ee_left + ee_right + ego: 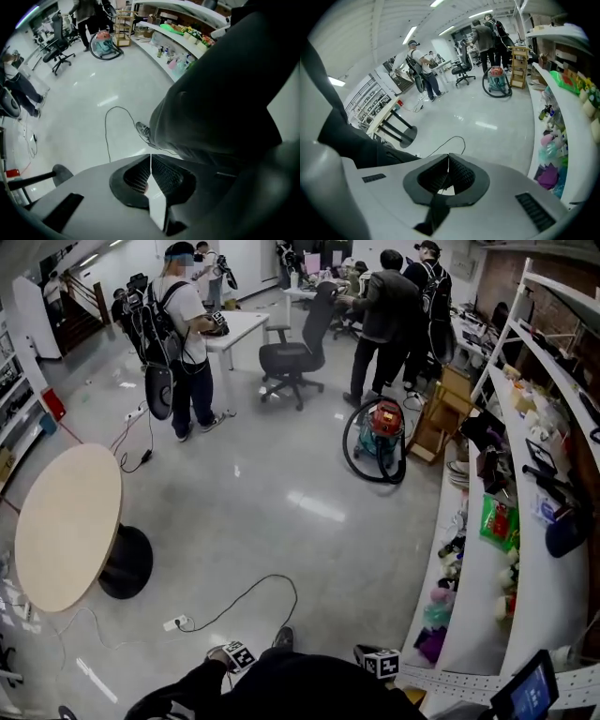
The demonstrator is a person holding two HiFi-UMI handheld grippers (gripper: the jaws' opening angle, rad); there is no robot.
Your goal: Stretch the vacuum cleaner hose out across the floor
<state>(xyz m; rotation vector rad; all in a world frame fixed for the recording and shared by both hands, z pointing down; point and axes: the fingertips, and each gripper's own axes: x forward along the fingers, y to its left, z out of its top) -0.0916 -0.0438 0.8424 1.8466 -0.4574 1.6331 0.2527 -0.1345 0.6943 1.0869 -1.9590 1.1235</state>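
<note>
The left gripper point(151, 157) and right gripper point(449, 157) are both shut tight and hold nothing. The red vacuum cleaner point(382, 430) stands far off, across the floor point(281, 512). I think the best move is to walk over, step past the thin cable point(251, 592), then pinch the hose point(347, 457) near its loose end. The hose is black, bendy and curled in a round loop. The floor is smooth and shiny.

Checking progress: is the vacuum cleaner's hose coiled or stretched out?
Coiled: the black hose curls in a loop by the red-topped vacuum cleaner, not laid across the floor.
</note>
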